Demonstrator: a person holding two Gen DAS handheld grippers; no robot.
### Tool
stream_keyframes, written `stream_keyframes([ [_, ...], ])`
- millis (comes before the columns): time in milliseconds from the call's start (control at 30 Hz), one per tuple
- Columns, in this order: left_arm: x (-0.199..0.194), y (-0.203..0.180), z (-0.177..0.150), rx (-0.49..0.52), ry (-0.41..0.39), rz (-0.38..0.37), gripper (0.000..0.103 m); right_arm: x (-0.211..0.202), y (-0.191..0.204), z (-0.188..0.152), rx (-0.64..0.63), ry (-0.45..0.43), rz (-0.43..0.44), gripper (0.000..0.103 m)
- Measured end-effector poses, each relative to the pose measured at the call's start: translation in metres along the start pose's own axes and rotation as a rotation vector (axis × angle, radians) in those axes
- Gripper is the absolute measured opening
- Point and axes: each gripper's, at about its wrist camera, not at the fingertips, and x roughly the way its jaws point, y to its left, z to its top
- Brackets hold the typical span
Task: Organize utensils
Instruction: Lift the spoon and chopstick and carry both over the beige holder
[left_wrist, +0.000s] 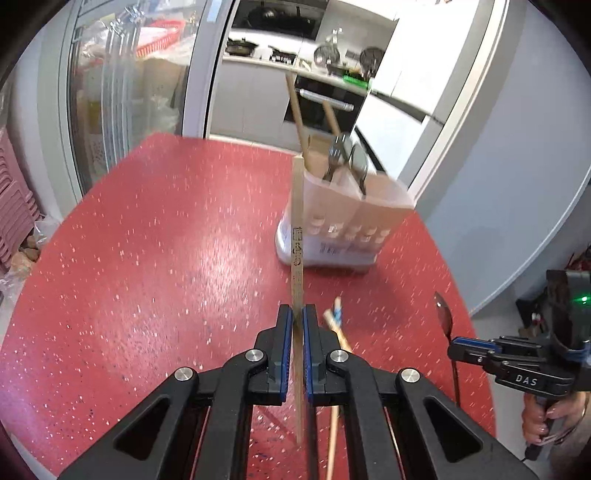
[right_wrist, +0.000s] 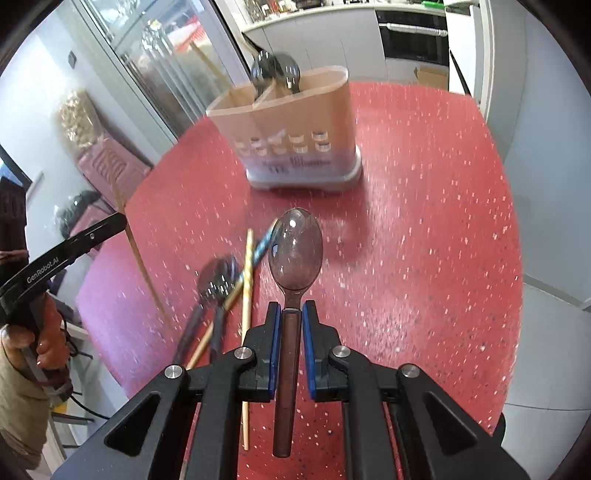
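Print on the holder (right_wrist: 295, 162) is too blurred to read; beside it, loose spoons (right_wrist: 216, 280) smear, handles hidden by the gripper (right_wrist: 292, 314)

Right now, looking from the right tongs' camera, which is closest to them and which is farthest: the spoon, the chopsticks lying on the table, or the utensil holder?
1. Spoon: held in the right tongs, bowl pointing ahead.
2. Chopsticks: lying on the red table, a bit left of the tongs.
3. Utensil holder: standing farthest back, with spoons already inside.
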Motion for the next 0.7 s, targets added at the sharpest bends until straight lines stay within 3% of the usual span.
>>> stream_keyframes([
  [467, -0.045, -0.031, 0.056, 0.036, -0.147, -0.045, 0.034, -0.030, 0.000, 0.054, -0.001, -0.128, 0.026, 0.013],
  [700, -0.053, -0.046, 0.102, 0.062, -0.215, -0.067, 0.034, -0.039, 0.001, 0.087, -0.020, -0.164, 0.020, 0.013],
])
